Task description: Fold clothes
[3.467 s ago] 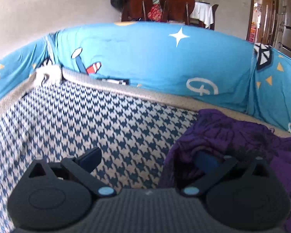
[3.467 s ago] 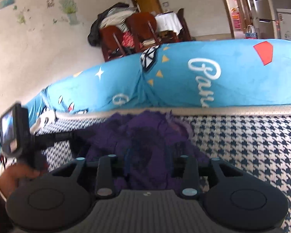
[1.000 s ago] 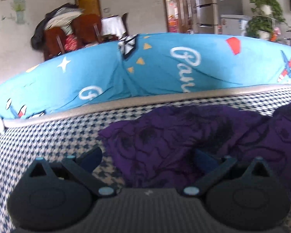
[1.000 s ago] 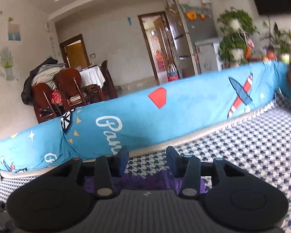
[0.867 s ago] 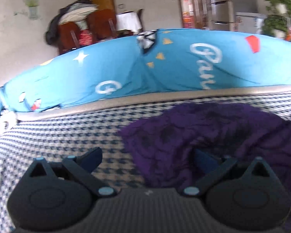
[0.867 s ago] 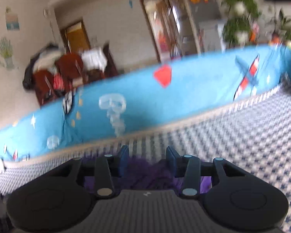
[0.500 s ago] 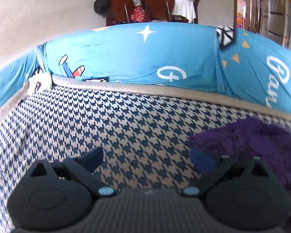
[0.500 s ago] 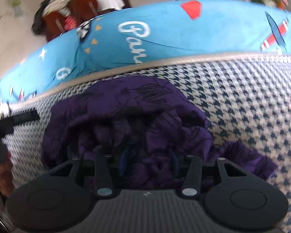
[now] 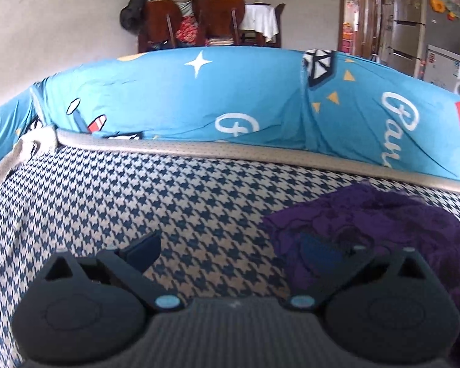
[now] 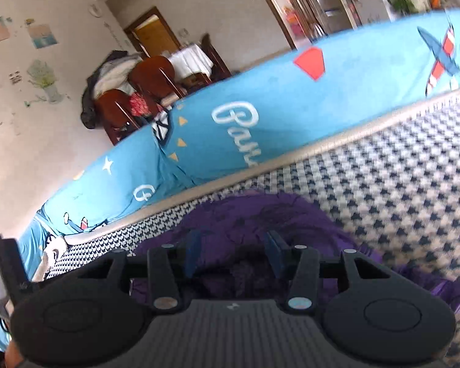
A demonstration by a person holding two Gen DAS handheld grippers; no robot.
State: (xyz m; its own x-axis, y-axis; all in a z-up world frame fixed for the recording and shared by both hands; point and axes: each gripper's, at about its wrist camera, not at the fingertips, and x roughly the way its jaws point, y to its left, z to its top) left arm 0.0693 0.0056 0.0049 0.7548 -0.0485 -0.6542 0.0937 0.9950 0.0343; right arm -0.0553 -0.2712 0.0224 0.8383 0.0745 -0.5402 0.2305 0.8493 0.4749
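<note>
The crumpled purple patterned cloth (image 9: 383, 224) lies in a heap on the blue-and-white checked sofa seat (image 9: 156, 196), near the grey seat edge & the bright blue cartoon-print cushion wall (image 9: 199, 98) behind it. It is not flat yet, so folding has prob. not begun.

The left claw (image 9: 230, 245) is spread wide w/ nothing in it. It sits at the heap's left edge, one finger over the cloth, maybe to grab that side.

The right claw (image 10: 231, 250) is right over the heap, fingers apart w/ cloth bunched between them. Can't tell if it grips.
</note>
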